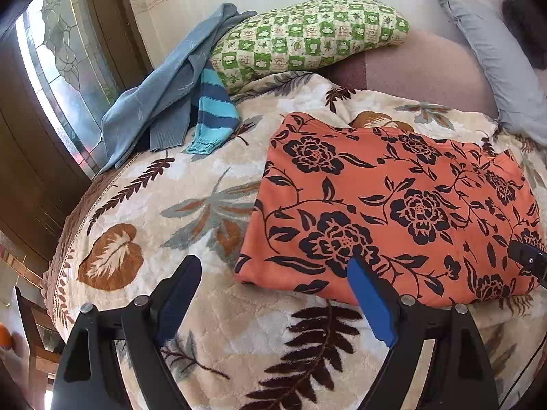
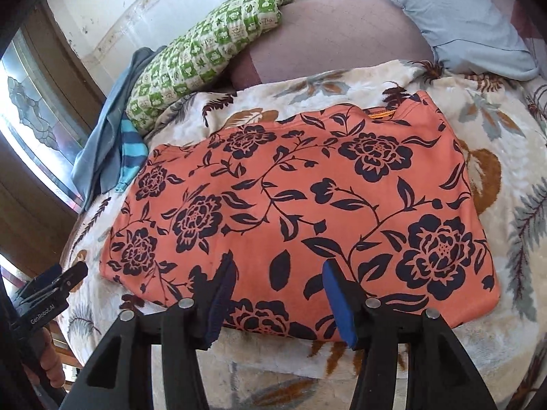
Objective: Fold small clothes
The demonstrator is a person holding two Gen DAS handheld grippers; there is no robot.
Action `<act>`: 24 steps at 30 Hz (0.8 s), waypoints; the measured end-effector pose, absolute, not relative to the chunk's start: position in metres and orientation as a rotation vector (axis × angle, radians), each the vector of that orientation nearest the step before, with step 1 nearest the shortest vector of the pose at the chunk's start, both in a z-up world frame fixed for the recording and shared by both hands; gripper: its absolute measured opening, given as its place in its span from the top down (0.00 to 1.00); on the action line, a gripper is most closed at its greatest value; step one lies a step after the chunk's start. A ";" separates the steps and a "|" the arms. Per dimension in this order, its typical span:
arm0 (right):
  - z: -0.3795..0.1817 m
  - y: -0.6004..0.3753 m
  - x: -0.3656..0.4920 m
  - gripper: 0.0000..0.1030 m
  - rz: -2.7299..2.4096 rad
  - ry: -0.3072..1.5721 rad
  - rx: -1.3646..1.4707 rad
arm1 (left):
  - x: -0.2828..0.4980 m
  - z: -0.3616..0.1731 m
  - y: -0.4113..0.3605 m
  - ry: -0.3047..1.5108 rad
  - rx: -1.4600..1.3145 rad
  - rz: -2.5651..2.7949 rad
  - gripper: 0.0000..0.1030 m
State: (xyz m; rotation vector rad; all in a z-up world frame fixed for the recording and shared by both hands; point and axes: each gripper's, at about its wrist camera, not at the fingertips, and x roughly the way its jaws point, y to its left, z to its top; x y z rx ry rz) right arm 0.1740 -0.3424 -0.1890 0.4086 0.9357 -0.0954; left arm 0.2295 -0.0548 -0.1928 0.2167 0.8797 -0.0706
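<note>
Orange garment with a dark floral print (image 2: 301,212), folded into a flat rectangle, lying on the cream leaf-patterned plush blanket (image 1: 154,205). Left gripper (image 1: 273,270), jaws apart, near the garment's left front corner; right gripper (image 2: 278,273), jaws apart, above its near edge. Blue knitwear pile (image 1: 160,102) and green checked pillow (image 1: 307,37) behind.

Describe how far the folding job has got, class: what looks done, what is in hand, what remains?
Done: the orange garment with dark floral print lies flat as a neat folded rectangle on the leaf-patterned blanket. In hand: nothing; the left gripper and right gripper are both open, gripping no cloth. Left: the grey-blue knit garment and the blue striped garment lie rumpled beside the green checked pillow.
</note>
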 end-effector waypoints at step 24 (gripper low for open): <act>-0.227 -0.373 0.191 0.45 -0.179 1.081 0.495 | 0.254 -0.224 -0.115 0.853 0.282 -0.080 0.15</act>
